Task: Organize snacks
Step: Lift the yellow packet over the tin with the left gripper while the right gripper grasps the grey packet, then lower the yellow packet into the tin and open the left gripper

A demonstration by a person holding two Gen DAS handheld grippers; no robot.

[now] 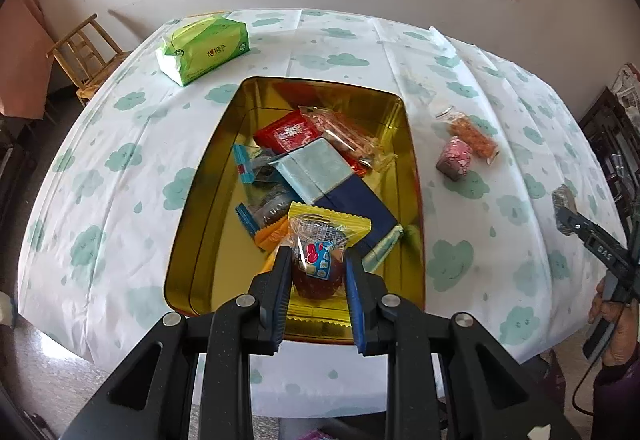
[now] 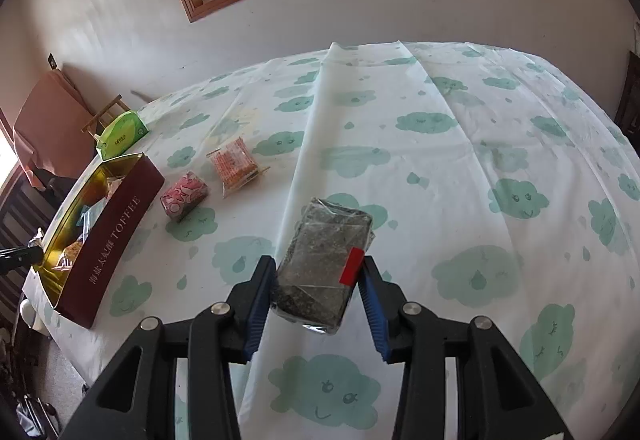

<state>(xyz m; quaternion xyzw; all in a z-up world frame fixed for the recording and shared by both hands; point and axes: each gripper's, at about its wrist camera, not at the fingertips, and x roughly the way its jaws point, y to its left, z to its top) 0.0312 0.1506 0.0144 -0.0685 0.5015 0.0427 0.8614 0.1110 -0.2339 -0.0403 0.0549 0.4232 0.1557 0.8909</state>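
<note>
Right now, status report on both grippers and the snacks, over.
Left gripper shut on jelly cup over tin. Right gripper shut on dark bar. Two snacks left on table.

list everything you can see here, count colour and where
tin: 1, gold inside, maroon outside, on table
snacks in tin: several, mixed colours
jelly cup: 1, reddish, in left gripper over tin
dark bar: 1, grey-black, red tag, in right gripper above table
pink snack: 1, on table beside tin
orange snack: 1, on table behind pink snack
tissue pack: 1, green, far side of table
tablecloth: 1, white, green clouds
chair: 1, wooden, by wall
left gripper: black, blue pads
right gripper: black, blue pads
</note>
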